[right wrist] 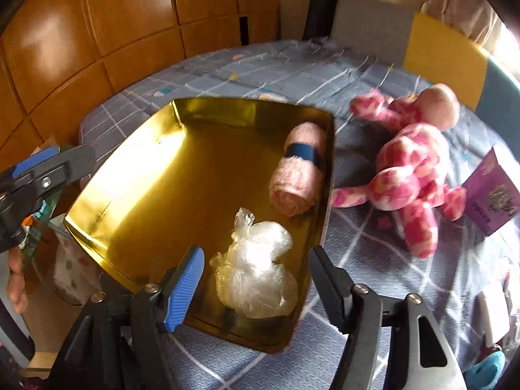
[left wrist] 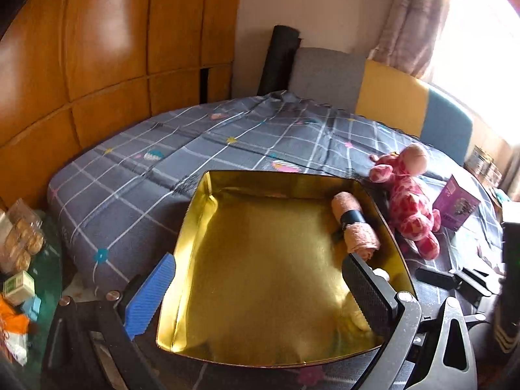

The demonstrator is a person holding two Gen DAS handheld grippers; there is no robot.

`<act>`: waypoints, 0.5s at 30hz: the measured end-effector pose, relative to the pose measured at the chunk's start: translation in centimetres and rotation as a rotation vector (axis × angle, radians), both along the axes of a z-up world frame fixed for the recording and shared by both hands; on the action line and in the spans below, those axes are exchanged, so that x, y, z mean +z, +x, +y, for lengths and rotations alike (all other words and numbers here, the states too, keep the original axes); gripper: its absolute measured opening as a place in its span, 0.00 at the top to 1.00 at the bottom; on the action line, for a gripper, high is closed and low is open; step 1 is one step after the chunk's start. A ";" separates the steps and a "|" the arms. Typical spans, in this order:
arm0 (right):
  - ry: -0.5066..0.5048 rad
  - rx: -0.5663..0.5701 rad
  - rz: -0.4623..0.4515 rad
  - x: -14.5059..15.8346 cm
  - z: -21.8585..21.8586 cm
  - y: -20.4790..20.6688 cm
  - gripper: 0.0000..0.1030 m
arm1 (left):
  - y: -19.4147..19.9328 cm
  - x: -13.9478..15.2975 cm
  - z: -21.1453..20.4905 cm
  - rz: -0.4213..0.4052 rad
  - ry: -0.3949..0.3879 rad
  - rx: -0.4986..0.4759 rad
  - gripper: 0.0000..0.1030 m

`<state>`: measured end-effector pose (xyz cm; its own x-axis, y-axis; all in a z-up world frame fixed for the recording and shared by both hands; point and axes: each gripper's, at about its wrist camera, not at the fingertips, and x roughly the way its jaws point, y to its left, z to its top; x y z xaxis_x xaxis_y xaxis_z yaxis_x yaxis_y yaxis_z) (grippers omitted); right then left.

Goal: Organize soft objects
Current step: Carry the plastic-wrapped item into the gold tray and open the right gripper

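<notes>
Left wrist view: rides on the left gripper (left wrist: 256, 295), facing forward and down over the gold tin (left wrist: 208, 195), close in, its near rim under the fingers.
Right wrist view: sits on the right gripper (right wrist: 256, 289), tilted down more steeply, right over the tin's near right corner.
Beyond the grippers: bed (left wrist: 136, 175), then wooden wardrobe (left wrist: 107, 48).
Shared ground: gold tin, rolled pink towel (left wrist: 356, 227), pink plush toy (left wrist: 409, 201), purple box (left wrist: 456, 203).
Cross-sighting: the left gripper shows at the right view's left edge.
</notes>
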<state>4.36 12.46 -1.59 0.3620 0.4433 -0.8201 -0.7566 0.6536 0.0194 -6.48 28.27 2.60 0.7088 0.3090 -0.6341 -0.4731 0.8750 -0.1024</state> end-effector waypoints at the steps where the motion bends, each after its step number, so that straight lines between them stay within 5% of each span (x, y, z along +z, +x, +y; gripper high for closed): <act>1: 0.005 -0.007 -0.026 0.0 -0.2 -0.2 0.33 | 0.0 0.1 -0.1 -0.002 0.002 -0.005 0.00; 9: 0.044 -0.104 -0.234 2.5 -3.7 -2.7 0.33 | 0.2 0.6 -2.1 0.001 -0.028 -0.062 0.00; 15: 0.037 -0.147 -0.215 3.0 -6.6 -2.3 0.33 | 0.9 0.3 -4.2 0.040 -0.005 -0.111 0.00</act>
<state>2.02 5.85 1.37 0.5884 0.4017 -0.7017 -0.6432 0.7584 -0.1052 -5.62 24.08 2.93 0.7128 0.2268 -0.6637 -0.3773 0.9217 -0.0903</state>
